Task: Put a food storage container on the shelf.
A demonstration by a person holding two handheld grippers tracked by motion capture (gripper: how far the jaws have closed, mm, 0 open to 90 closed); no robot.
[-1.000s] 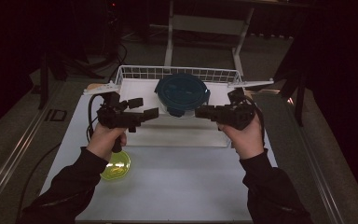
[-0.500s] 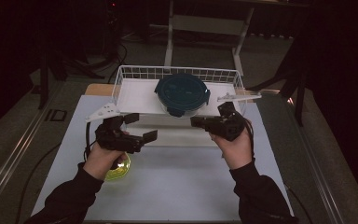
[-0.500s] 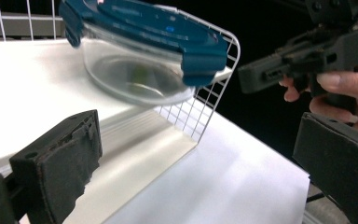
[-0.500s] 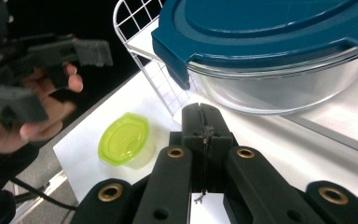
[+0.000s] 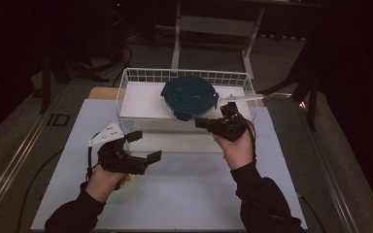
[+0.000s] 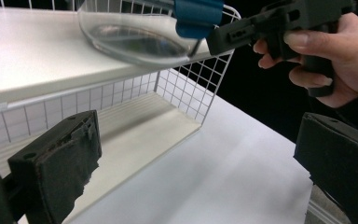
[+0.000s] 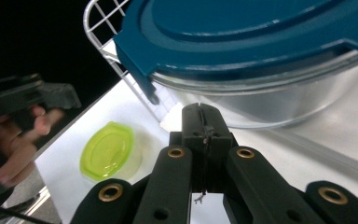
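Both hands are sitting lower and nearer the person's edge of the tabletop than a second ago. The left gripper is hanging over the near left part of the tabletop with its jaws spread wide and nothing between them. The right gripper has just been closing; its jaws are now pressed together on nothing, pointing at the front wall of the wire basket.

That basket is standing at the far edge of the tabletop, and the clear container with a dark teal lid is resting inside it, toward its right half. In the right gripper view the lid is being cut off by the top of the picture, with one latch tab hanging over the bowl's rim.

The left hand is covering most of the yellow-green lidded tub, which is lying near the tabletop's near left corner. Whether the right gripper's tips are touching the basket is hard to make out.
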